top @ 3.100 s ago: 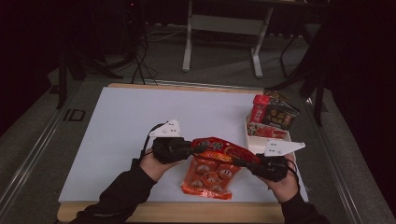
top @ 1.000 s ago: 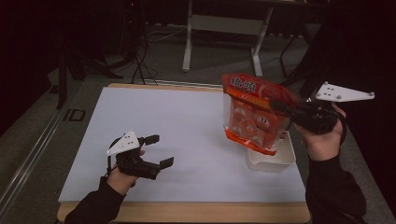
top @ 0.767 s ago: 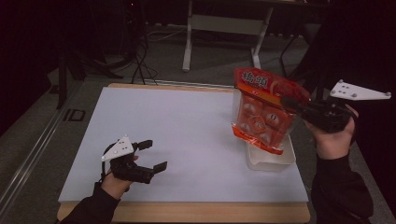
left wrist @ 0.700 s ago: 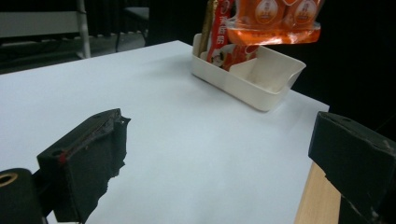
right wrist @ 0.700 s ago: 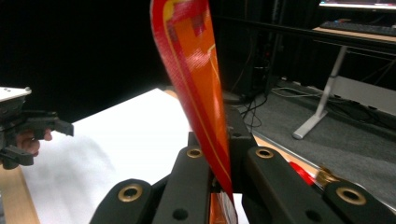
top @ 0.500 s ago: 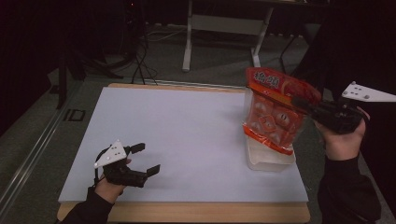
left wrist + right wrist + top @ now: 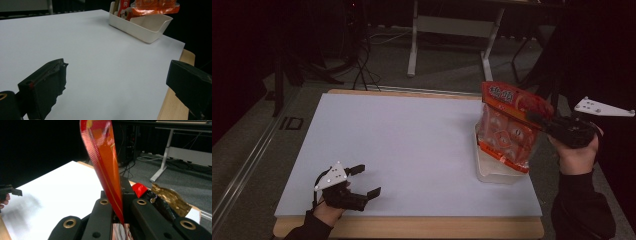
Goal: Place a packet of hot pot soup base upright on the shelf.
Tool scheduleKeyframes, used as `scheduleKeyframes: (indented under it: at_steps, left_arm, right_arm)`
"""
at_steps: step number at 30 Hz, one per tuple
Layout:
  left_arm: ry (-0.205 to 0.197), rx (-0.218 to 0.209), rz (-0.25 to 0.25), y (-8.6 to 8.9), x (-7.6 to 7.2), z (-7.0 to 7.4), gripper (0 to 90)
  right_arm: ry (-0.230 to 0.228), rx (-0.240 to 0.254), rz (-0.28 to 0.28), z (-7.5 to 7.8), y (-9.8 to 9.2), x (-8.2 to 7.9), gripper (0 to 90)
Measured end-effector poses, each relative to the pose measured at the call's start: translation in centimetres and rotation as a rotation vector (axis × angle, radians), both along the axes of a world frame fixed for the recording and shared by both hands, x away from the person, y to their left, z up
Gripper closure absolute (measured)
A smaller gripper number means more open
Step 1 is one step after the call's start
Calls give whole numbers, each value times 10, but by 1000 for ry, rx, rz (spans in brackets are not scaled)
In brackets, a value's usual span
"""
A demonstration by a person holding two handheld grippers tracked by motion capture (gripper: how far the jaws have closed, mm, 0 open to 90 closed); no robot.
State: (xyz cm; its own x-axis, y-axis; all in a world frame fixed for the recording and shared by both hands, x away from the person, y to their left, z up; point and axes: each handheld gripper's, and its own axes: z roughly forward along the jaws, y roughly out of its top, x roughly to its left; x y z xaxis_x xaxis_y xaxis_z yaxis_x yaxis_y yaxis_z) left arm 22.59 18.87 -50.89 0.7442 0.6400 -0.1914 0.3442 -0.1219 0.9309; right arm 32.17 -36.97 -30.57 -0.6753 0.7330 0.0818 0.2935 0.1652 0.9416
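Note:
An orange-red snack bag [image 7: 507, 127] hangs upright over the white bin [image 7: 497, 172] at the table's right edge, its lower end at the bin's rim. My right gripper [image 7: 537, 120] is shut on the bag's top right edge; in the right gripper view the bag's seam [image 7: 105, 157] rises from between the closed jaws of the right gripper [image 7: 117, 205]. My left gripper [image 7: 364, 182] rests low near the front left edge, open and holding nothing. In the left gripper view the left gripper [image 7: 117, 82] has its jaws far apart over bare white board.
The bin [image 7: 147, 27] holds other packets [image 7: 123, 7], one of them red, black and gold [image 7: 162, 197]. The white board [image 7: 402, 140] lies on a wooden table. Desk legs and cables stand on the floor behind the table.
The right gripper has carried the bag from mid-table rightward and down over the bin. The left gripper has let go, opened, and drawn back toward the front left edge.

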Motion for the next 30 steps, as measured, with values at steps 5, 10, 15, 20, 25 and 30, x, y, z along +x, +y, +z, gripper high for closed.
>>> scheduleKeyframes:
  at_steps: [5, 10, 15, 20, 25, 30]
  left_arm:
    - [0, -7, 0, 0, 0, -2, 26]
    - [1, 2, -8, -2, 0, -4, 26]
    - [3, 0, -7, -2, 1, -5, 26]
    - [3, 1, 2, -1, 1, -6, 26]
    - [10, -1, 6, 0, 2, -7, 26]
    - [15, -3, 9, -1, 3, -8, 27]
  right_arm:
    - [22, 9, 5, -11, -1, 1, 900]
    - [50, 13, 14, -24, -1, 3, 900]
    - [72, 22, 19, -31, -3, 5, 900]
    - [95, 27, 16, -44, -3, 7, 900]
    - [118, 38, 8, -56, -5, 7, 900]
    - [142, 72, 7, -72, -10, 8, 900]
